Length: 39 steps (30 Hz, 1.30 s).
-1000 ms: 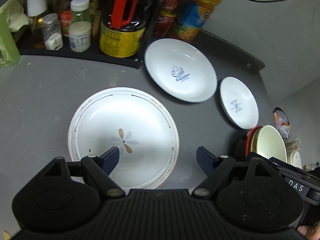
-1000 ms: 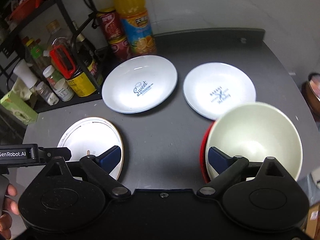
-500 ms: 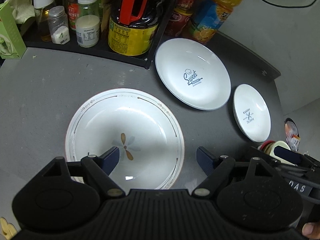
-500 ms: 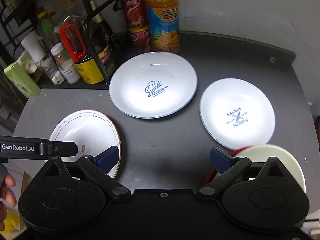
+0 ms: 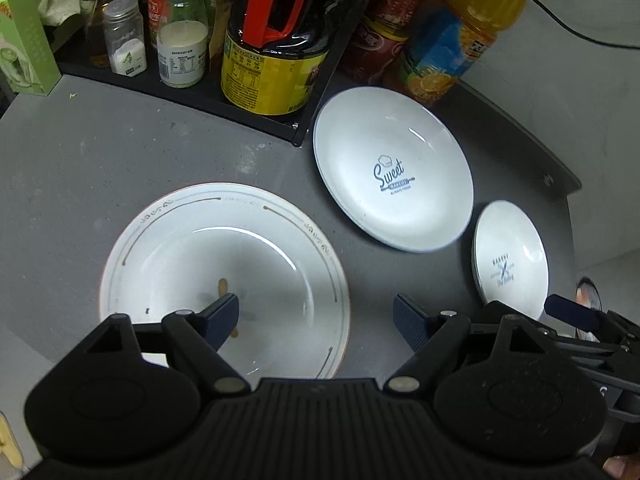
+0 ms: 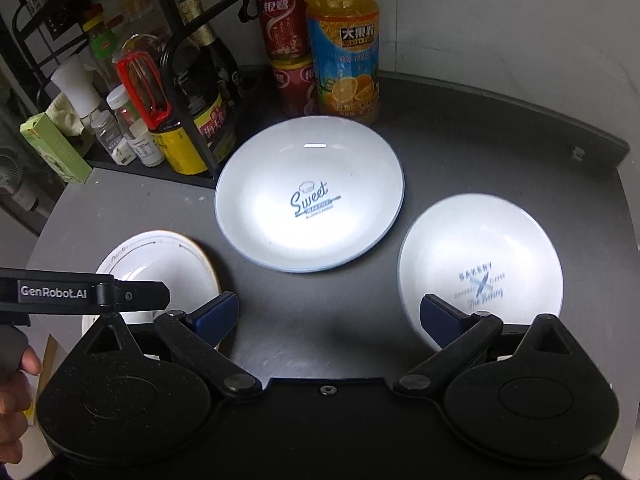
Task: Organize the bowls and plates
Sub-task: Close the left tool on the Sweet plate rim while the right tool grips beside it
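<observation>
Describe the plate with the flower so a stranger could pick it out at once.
On the grey tabletop, look in front of the black condiment rack, on the side with the green box. The flower plate lies there, apart from the two others. Only it has a thin gold scroll line around its rim and a flower instead of blue lettering.

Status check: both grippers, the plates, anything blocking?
Left gripper open, empty, over flower plate. Right gripper open, empty, near Bakery plate. Sweet plate lies apart from both. Nothing between them.
</observation>
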Each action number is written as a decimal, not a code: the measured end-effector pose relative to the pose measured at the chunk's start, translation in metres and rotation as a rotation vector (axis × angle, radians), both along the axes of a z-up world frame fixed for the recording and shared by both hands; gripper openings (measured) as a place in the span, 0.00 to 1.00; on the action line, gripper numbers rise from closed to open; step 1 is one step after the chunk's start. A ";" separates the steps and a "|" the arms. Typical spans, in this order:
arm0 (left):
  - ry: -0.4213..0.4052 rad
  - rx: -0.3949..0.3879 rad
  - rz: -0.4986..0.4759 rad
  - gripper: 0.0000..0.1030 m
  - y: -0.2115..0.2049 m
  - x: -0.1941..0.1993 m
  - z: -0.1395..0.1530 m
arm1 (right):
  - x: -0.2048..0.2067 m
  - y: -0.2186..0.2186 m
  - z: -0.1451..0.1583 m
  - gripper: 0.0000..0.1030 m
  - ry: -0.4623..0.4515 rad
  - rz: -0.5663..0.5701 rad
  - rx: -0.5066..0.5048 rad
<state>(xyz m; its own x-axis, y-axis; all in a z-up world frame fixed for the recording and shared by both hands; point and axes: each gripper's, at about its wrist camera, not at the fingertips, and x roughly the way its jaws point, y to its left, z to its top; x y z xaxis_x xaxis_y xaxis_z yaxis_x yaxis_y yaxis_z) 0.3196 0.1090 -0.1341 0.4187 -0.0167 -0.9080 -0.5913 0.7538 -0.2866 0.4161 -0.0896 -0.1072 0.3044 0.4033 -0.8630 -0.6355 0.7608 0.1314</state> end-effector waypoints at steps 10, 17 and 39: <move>-0.042 -0.011 0.137 0.78 -0.006 0.023 -0.008 | 0.044 -0.002 -0.002 0.83 0.025 0.058 0.049; -0.070 -0.004 0.163 0.75 -0.004 0.039 -0.012 | 0.084 -0.002 -0.019 0.68 0.082 -0.017 0.085; -0.100 -0.008 0.237 0.36 0.030 0.103 -0.055 | 0.170 0.019 -0.086 0.42 0.172 -0.114 0.062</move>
<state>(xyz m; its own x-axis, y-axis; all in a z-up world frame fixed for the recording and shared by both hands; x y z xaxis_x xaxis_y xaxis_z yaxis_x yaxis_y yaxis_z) 0.4221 0.1385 -0.1893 0.4997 0.0859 -0.8619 -0.7197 0.5949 -0.3580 0.5861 -0.0704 -0.1935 0.2012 0.4285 -0.8808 -0.5103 0.8134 0.2792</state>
